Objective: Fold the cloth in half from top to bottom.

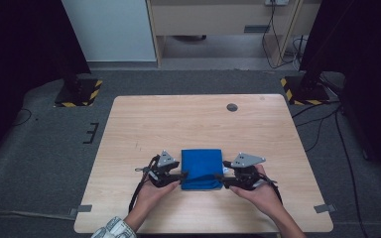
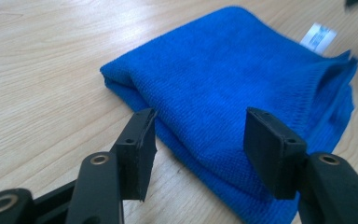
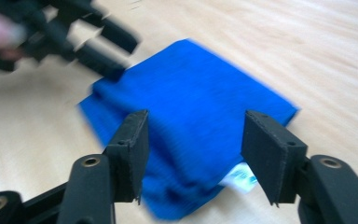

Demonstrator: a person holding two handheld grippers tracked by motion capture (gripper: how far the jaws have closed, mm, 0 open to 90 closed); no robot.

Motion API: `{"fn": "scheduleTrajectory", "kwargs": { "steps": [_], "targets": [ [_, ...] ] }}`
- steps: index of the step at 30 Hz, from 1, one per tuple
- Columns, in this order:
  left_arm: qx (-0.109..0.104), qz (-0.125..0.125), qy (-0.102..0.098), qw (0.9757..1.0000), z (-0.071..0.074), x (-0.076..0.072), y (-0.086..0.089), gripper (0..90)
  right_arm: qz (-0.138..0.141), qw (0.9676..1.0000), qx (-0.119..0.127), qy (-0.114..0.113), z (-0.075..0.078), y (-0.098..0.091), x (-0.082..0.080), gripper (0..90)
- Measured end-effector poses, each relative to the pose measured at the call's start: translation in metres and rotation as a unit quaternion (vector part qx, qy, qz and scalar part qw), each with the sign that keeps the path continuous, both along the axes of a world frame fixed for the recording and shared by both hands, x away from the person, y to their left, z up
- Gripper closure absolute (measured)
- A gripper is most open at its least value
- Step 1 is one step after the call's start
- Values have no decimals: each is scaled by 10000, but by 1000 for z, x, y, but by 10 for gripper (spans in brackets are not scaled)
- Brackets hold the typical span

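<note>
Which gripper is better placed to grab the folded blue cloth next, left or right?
Probably the left gripper: its open fingers sit right at the folded blue microfibre cloth's edge, sharp in its own view. The right gripper is also open beside the cloth, near the white label.

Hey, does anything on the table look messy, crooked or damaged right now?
Nothing serious. The folded blue cloth lies flat on the table, no spill or tear. Its layered edges do not line up neatly, and a white label pokes out at one corner.
</note>
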State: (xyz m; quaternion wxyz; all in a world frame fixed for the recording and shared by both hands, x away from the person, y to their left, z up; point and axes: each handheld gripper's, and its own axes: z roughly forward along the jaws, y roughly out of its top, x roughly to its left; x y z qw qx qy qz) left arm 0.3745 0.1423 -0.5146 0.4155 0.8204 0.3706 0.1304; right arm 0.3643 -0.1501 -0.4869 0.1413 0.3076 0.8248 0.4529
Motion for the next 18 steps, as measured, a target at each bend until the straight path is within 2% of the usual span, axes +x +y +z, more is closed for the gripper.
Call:
{"fn": "scheduleTrajectory", "kwargs": {
  "steps": [4,8,11,13,18],
  "targets": [
    [154,-98,61,9998,-4,-3,-2,431,-381,9992,-77,69,-8,4,18,409],
    [251,-152,85,9995,-7,-6,-1,425,-309,9980,-499,248,-25,11,17,396],
    [207,-129,60,9997,-5,-5,0,414,-229,9970,-696,235,-30,11,11,383],
    [160,-106,-29,9998,-1,-5,0,376,-250,9972,-683,192,-29,9,9,347],
    [-80,92,-327,9994,15,-4,8,200,-487,9981,-376,-69,-15,1,11,205]
  ]
}}
